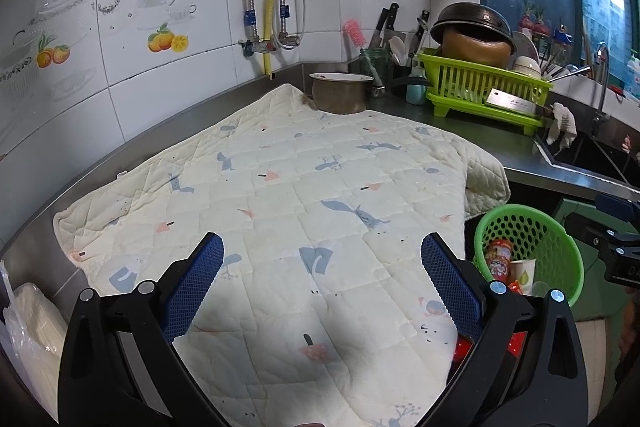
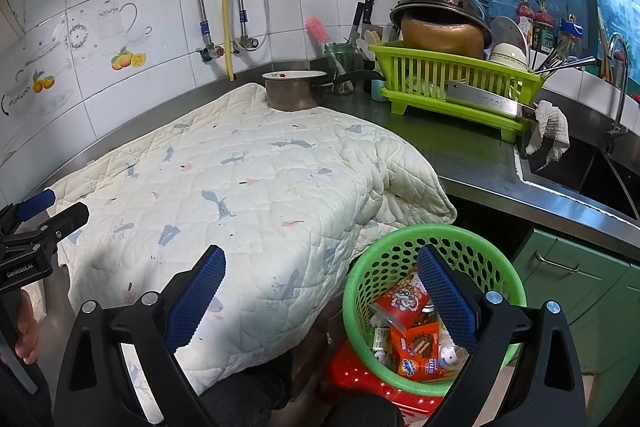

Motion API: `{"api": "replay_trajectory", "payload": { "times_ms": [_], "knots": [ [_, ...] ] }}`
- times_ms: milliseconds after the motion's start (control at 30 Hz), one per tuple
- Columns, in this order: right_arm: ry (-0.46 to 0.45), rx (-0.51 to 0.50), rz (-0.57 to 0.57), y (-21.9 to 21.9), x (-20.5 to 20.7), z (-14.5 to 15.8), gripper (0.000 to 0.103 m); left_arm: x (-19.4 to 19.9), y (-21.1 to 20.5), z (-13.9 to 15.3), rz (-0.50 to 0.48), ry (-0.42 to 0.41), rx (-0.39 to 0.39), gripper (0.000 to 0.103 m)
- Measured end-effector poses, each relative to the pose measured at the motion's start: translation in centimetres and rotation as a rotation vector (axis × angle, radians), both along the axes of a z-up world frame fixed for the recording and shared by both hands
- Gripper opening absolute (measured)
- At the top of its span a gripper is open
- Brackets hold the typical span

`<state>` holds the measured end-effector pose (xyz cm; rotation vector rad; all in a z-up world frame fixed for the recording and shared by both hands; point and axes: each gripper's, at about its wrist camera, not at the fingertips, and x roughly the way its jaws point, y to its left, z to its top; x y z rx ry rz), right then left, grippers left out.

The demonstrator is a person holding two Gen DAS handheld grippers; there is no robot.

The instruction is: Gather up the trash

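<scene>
Both grippers, left (image 1: 322,259) & right (image 2: 322,273), jaws wide open, empty. Round green perforated plastic basket (image 2: 404,239) lower right holds wrappers; quilted white cloth (image 2: 240,187) looks clear, so scan w/ care before finishing.

Both wrist views look forward and down over the quilt (image 1: 280,187), sharing basket (image 2: 436,239) and rack (image 1: 480,87).

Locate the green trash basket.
The green trash basket sits low at the right wrist view's lower right, below the quilted mat's hanging edge, atop a red stool.
</scene>
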<state>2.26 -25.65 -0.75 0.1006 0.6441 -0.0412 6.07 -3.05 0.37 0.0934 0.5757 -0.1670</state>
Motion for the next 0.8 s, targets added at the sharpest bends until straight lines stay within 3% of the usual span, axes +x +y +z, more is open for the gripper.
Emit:
{"api": "replay_trajectory", "payload": {
  "times_ms": [800],
  "knots": [
    [0.000,-0.004,0.010,0.88,0.27,0.02,0.093,0.03,-0.29,0.13,-0.011,-0.002,0.004,0.098]
  ]
}}
